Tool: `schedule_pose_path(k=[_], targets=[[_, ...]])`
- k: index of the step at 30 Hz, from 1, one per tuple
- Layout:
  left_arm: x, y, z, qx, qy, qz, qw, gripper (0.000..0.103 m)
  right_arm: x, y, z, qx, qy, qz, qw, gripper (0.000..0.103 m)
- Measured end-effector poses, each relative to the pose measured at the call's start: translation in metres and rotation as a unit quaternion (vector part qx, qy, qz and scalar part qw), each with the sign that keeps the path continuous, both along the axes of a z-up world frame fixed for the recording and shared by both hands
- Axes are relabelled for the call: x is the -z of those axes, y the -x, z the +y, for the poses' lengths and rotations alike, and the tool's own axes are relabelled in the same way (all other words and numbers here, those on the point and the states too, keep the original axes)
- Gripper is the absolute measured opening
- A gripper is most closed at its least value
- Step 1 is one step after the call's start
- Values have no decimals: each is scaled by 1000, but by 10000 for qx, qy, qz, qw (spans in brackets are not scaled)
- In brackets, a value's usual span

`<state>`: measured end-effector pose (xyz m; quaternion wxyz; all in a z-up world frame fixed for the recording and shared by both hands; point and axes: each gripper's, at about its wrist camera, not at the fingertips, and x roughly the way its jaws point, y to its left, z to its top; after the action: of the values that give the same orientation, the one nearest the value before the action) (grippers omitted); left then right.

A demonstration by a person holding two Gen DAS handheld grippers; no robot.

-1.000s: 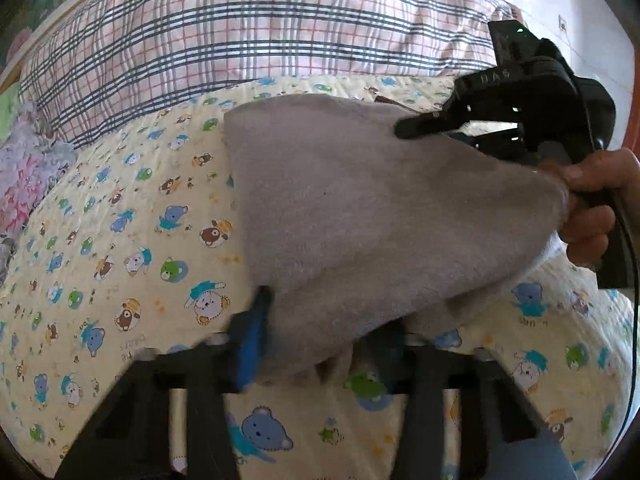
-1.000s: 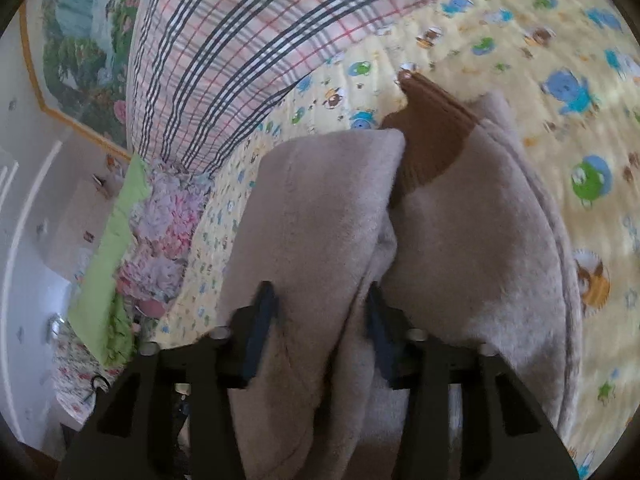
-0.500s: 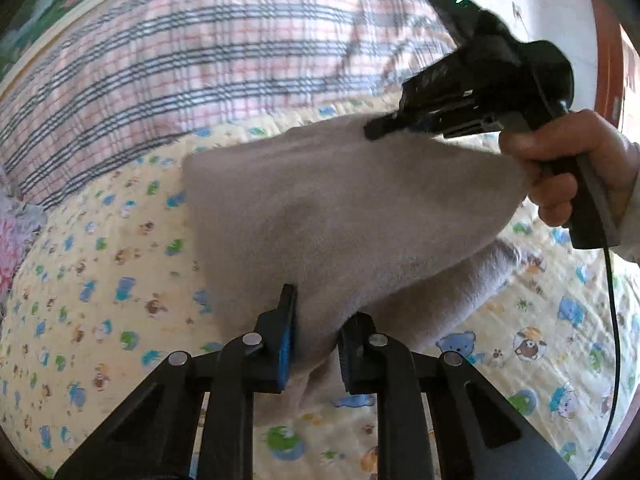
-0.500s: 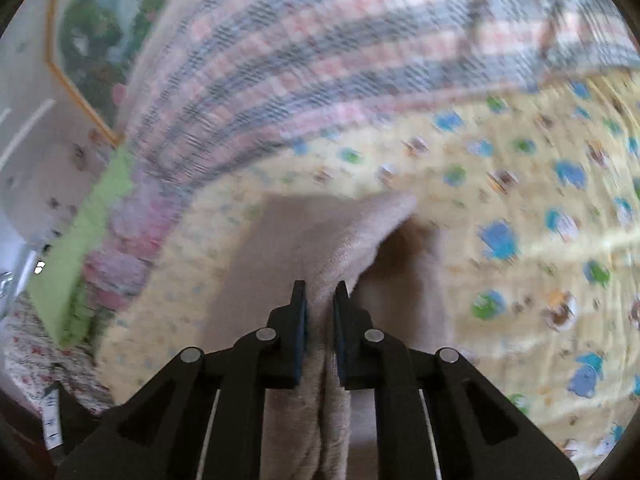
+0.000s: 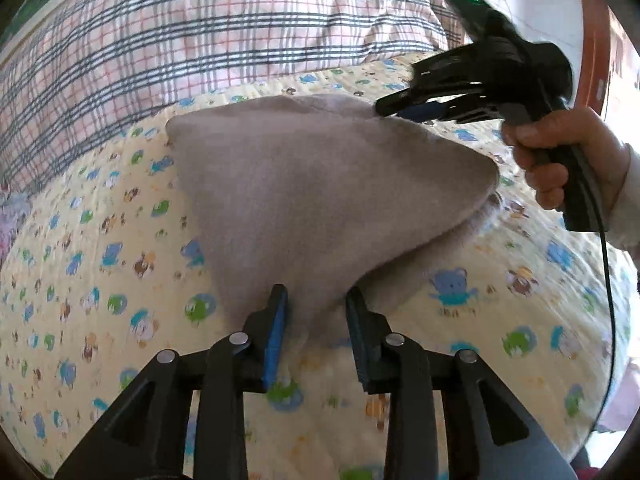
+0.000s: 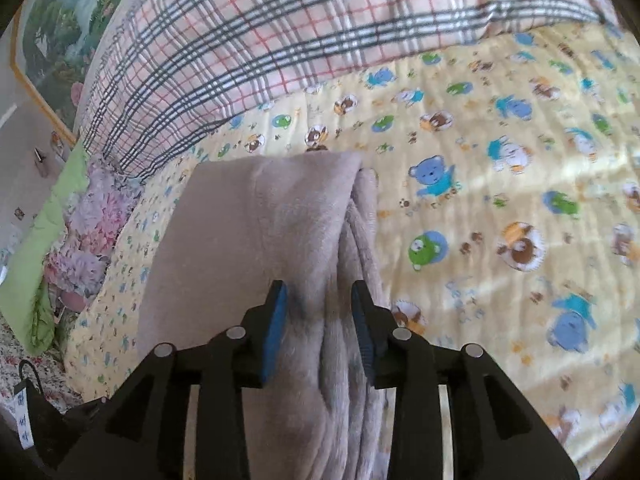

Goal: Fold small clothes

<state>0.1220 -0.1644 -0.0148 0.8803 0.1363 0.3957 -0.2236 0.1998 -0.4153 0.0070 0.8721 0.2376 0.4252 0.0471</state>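
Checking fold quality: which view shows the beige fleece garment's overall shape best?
The left wrist view: the beige fleece garment shows as a whole folded triangle on the yellow cartoon-print quilt. The right wrist view shows only bunched layers running lengthwise.

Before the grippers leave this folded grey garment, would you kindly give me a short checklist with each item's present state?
1. Grey garment lies folded on the yellow quilt: ok.
2. Left gripper jaws opening, the cloth's corner between them, pads apart from it: ok.
3. Right gripper jaws opening, bunched layers between them; cloth fully free: cannot tell.
4. Folded edges aligned: not ok, a lower layer sticks out beside the top one.
5. Plaid bedding lies apart from the garment: ok.
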Motion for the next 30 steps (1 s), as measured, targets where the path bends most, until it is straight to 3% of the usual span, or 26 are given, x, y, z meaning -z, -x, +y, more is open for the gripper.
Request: schedule_pose_path(k=[4, 8, 14, 18, 23, 24, 25, 26, 27, 30], targets=[[-7, 4, 28, -214, 370, 311, 9986, 34, -15, 28, 4, 40, -79, -235, 9997, 36], [-15, -3, 58, -551, 800, 586, 9935, 51, -18, 50, 10, 57, -201, -281, 9994, 36], [-15, -24, 84, -876, 1440, 1095, 9796, 55, -9, 74, 16, 212, -293, -167, 9992, 36], [-13, -17, 71, -617, 1348, 1095, 9829, 62, 1, 89, 18, 393, -449, -98, 9982, 36], [2, -20, 44, -613, 791, 871, 9912, 65, 12, 98, 20, 525, -673, -56, 9963, 36], [5, -22, 40, -681, 645, 810, 9923, 64, 13, 98, 22, 498, -679, -48, 9964, 36], [8, -26, 37, -746, 514, 755, 9930, 54, 13, 97, 24, 461, -669, -46, 9967, 27], [11, -29, 36, -772, 469, 774, 9929, 27, 12, 97, 25, 445, -659, -58, 9968, 8], [13, -32, 36, -764, 495, 894, 9918, 20, 11, 96, 25, 403, -691, -38, 9968, 8], [8, -29, 41, -779, 543, 765, 9925, 16, -1, 105, 21, 362, -923, -285, 9947, 8]])
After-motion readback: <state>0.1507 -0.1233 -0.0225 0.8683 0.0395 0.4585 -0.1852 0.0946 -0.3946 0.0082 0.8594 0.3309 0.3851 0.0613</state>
